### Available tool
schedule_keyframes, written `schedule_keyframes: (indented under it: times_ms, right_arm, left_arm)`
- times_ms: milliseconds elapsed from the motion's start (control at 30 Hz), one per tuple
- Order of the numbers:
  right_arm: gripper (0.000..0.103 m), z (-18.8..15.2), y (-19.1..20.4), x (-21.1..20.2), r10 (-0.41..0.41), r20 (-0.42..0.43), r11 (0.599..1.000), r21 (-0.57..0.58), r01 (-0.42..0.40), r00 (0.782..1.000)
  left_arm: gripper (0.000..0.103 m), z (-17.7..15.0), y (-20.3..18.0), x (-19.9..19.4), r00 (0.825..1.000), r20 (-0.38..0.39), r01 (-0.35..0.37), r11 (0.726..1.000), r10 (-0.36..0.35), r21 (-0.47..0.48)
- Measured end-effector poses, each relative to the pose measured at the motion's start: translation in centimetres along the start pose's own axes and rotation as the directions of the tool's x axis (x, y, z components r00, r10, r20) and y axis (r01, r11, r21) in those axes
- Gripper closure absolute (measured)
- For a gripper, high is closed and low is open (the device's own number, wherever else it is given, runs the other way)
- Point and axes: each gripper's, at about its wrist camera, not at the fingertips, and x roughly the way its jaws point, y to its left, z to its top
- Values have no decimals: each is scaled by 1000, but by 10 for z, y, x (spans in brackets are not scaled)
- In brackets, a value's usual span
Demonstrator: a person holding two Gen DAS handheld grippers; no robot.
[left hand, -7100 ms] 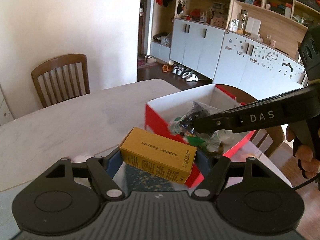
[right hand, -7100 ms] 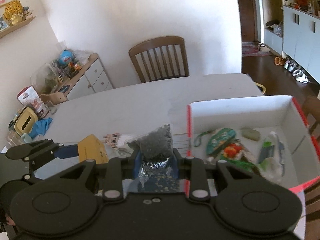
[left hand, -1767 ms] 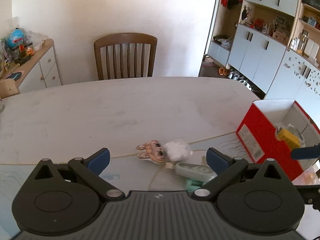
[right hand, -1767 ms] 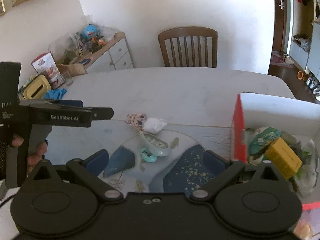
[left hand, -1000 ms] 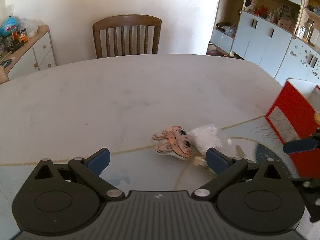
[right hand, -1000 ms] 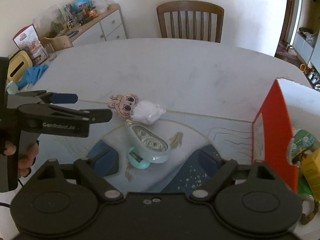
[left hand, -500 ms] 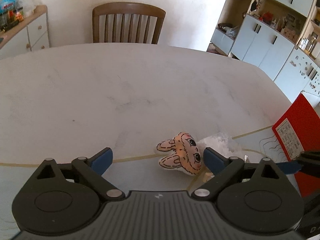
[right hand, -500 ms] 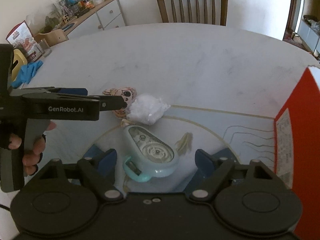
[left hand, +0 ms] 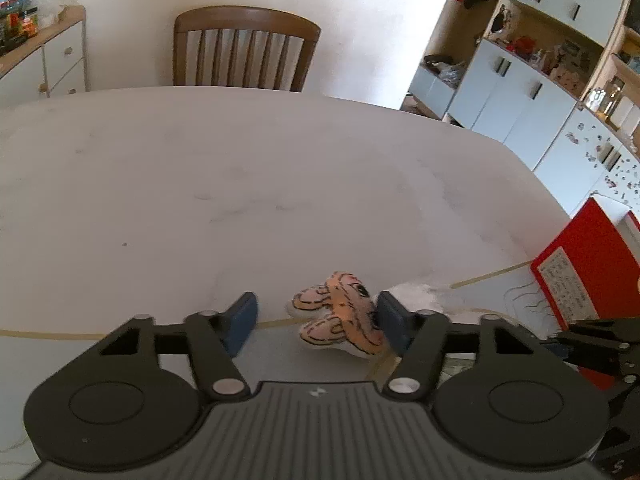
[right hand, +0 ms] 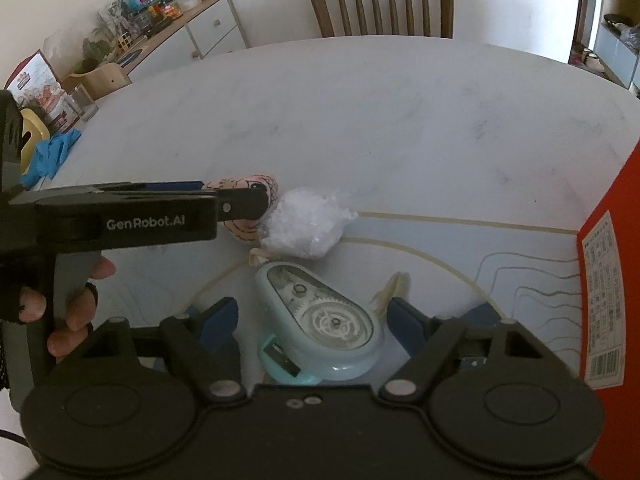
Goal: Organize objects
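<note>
The small pink plush bunny head with drawn eyes lies on the white marble table, now between the left gripper's blue pads, which have narrowed around it since half a second ago; the right pad touches it, the left stands apart. The pale-blue teardrop-shaped correction-tape dispenser sits between the right gripper's spread fingers, untouched. The red cardboard box stands at the right.
</note>
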Motion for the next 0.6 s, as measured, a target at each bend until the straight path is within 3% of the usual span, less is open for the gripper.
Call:
schedule_keyframes:
  times_ms: [167,600]
  right_arm:
    - [41,-1,2,-1,-12,3,1000,-1,12,1000]
    - [50,0,8,-15,-17,49,1000,-10,17,999]
  left_arm:
    - [58,0,-9,-2,1000,18,8,999,-9,32]
    - [76,-1,-10,-17,999,50,-12,999,11,30]
